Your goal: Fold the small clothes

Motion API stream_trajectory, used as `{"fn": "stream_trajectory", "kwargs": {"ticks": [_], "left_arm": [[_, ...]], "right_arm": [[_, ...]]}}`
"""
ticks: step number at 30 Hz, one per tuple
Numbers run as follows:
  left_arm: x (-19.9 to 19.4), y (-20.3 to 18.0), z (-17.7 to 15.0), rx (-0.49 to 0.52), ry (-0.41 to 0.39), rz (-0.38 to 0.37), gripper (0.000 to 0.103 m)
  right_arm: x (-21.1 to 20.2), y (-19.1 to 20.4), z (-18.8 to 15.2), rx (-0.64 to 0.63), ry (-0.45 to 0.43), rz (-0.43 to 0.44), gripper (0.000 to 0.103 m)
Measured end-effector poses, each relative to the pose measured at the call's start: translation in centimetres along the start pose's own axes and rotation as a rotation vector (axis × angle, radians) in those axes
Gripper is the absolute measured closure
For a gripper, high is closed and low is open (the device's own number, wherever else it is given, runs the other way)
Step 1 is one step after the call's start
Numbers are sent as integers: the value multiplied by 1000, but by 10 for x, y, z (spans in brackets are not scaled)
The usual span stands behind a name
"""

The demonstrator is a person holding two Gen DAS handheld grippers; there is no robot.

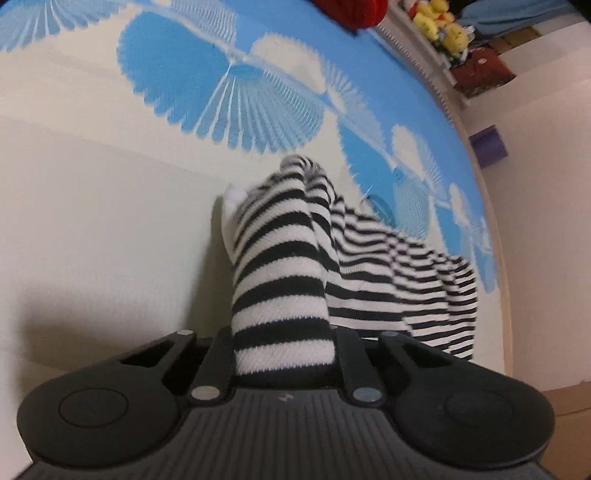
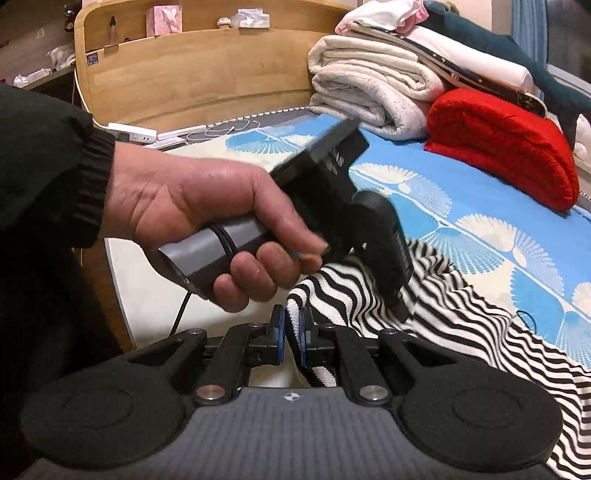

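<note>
A black-and-white striped garment (image 2: 480,332) lies across the bed's blue-and-cream fan-print sheet (image 2: 461,192). My right gripper (image 2: 292,338) is shut on one edge of the garment, the cloth pinched between its blue pads (image 2: 280,339). A hand in a dark sleeve (image 2: 192,206) holds my left gripper (image 2: 399,306), whose tip is pressed down into the stripes a little further along the garment. In the left wrist view a bunched fold of the striped garment (image 1: 280,280) stands up from between the jaws and hides the fingers. The fold looks gripped.
Folded white blankets (image 2: 369,85) and a red blanket (image 2: 506,147) are stacked at the head of the bed by the wooden headboard (image 2: 203,74). A power strip (image 2: 129,134) lies near the headboard. Yellow plush toys (image 1: 439,22) and a purple box (image 1: 489,146) sit beyond the bed's far edge.
</note>
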State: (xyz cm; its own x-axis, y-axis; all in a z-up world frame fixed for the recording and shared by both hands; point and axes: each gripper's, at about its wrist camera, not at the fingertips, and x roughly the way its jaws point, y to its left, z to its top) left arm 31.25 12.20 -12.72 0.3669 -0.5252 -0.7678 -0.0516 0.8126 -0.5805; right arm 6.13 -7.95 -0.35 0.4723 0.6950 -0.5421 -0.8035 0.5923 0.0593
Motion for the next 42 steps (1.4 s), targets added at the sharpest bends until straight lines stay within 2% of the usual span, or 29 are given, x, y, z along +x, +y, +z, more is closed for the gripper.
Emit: {"fn": "stream_trajectory", "kwargs": {"ticks": [3,6,8,10,13,17,21,23,25,27,29,31,34,36,38,39,41,42], "left_arm": [[-36,-4,2,15,-72,-16,93],[-73,-6,-2,28,-160,-13,93],[-74,-8,-5,44,-153,39,93],[-66,-12,-5,49,-116,109,93],[-64,-37,-2,50,-143,67,93],[-50,-99,-6,138,-174,14,93],[-20,-162,-16,167,-189,-21,92],[-8,-198,-24,214,-211,-57,84],[-3,-230,-34,272,-222,-136,57],[-6,-247,-43,296,-278,-229,53],[-9,-251,-47,297,-314,-270,53],[-5,-248,-48,305,-283,-260,55],[9,-245,-54,373,-195,-160,55],[19,-245,-61,450,-117,-93,58],[20,-235,-67,511,-61,-66,58],[23,-233,-71,534,-37,-61,58],[26,-228,-79,571,10,-65,60],[24,-223,-85,589,32,-72,61]], "right_arm": [[3,4,9,36,-27,45,96],[-4,7,23,100,-110,114,96],[-11,3,29,146,-155,144,96],[-15,-3,28,178,-148,137,96],[-26,-16,19,191,-114,83,96],[-63,-39,5,255,-157,32,96],[-111,-68,-19,316,-209,-91,96],[-139,-84,-35,352,-243,-173,96],[-167,-101,-52,401,-272,-250,97],[-190,-121,-72,476,-279,-327,97],[-206,-141,-96,571,-258,-410,98],[-211,-164,-120,687,-190,-499,98],[-203,-200,-163,920,-10,-576,98],[-195,-217,-187,1057,65,-535,97],[-187,-226,-195,1126,92,-446,94],[-186,-229,-192,1115,94,-424,91],[-193,-234,-186,1063,62,-442,79],[-198,-237,-181,1044,33,-459,62]]}}
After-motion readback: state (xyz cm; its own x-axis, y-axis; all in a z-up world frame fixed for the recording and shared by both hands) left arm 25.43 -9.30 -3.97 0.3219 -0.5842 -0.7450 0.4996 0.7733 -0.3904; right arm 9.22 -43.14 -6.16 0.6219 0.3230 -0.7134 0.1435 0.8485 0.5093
